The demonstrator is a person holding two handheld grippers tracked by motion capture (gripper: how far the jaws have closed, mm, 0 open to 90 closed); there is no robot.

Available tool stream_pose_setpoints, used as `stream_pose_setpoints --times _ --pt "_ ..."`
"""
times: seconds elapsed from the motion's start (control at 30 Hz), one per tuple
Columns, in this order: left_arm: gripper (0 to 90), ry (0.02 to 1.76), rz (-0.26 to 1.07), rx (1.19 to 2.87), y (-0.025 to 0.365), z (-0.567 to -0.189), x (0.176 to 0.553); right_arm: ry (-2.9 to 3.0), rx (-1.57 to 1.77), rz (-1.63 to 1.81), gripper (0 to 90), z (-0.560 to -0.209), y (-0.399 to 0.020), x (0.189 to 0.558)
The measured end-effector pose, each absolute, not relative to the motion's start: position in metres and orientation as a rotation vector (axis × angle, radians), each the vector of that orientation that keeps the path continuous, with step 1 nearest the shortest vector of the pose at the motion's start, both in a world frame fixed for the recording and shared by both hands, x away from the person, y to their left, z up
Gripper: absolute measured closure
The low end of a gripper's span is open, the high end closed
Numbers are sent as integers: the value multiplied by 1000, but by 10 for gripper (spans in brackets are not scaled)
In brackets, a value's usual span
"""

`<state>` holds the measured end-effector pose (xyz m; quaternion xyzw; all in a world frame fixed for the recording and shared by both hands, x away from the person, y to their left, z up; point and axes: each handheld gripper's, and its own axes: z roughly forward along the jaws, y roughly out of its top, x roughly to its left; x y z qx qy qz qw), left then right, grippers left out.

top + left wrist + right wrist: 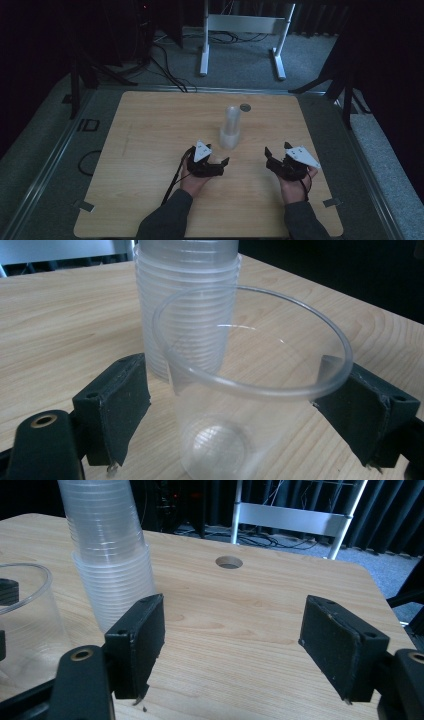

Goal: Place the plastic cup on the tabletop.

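One clear cup (250, 390) is set upright on the surface (150, 150) beside the stack (231, 127), between the spread left gripper (235, 415) jaws; the right gripper (250, 650) is held spread and empty; the stack is left.

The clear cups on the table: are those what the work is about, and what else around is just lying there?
Part of the job:
- single clear cup, upright between the left gripper's open jaws
- stack of clear cups, standing behind it
- right gripper, open, holding nothing

Just lying about:
- round hole in the table
- white frame and cables on the floor
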<state>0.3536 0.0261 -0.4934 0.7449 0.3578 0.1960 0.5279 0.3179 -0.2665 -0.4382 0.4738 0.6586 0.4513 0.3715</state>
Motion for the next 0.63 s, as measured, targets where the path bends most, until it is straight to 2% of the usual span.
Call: stream_pose_setpoints --times 0.63 --pt "146 861 446 1785 32 -496 350 1687 1215 1157 258 -438 -267 318"
